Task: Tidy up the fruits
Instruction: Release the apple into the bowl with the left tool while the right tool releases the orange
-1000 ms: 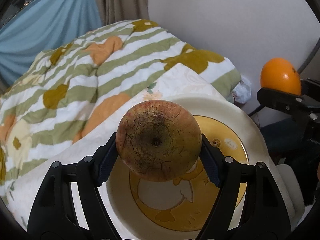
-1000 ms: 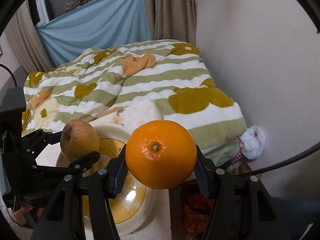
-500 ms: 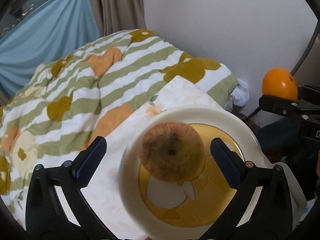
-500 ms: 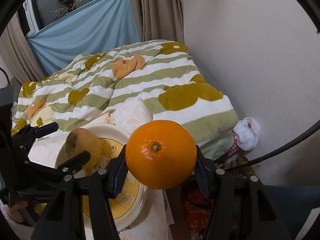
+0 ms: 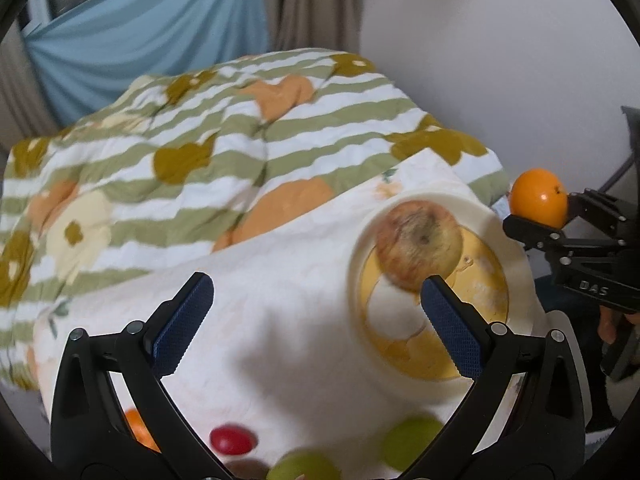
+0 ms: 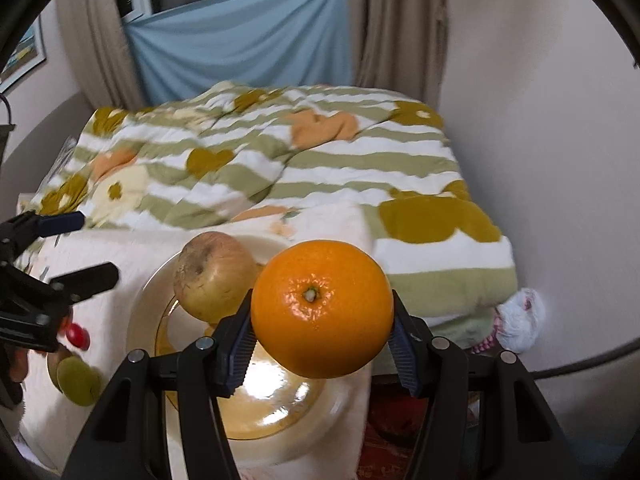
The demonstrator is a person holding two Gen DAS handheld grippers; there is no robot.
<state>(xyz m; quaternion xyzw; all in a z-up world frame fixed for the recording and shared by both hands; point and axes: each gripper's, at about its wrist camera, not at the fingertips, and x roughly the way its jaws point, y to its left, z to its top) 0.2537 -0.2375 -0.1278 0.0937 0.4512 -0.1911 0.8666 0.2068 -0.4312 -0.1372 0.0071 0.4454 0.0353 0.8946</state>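
A brownish apple (image 5: 418, 243) lies on the white plate with a yellow centre (image 5: 496, 236); it also shows in the right wrist view (image 6: 214, 276) on the plate (image 6: 140, 312). My left gripper (image 5: 316, 292) is open and empty, left of and nearer than the plate. My right gripper (image 6: 322, 328) is shut on an orange (image 6: 322, 308), held above the plate's right side; the orange also shows in the left wrist view (image 5: 538, 197).
A red fruit (image 5: 232, 439), green fruits (image 5: 412, 442) and an orange fruit (image 5: 138, 428) lie on the white cloth (image 5: 280, 300) near me. A striped quilt (image 5: 200, 152) covers the bed behind. A wall (image 6: 540, 120) stands to the right.
My left gripper opened, left the apple on the plate, and drew back to the left. The right gripper kept hold of the orange and moved over the plate.
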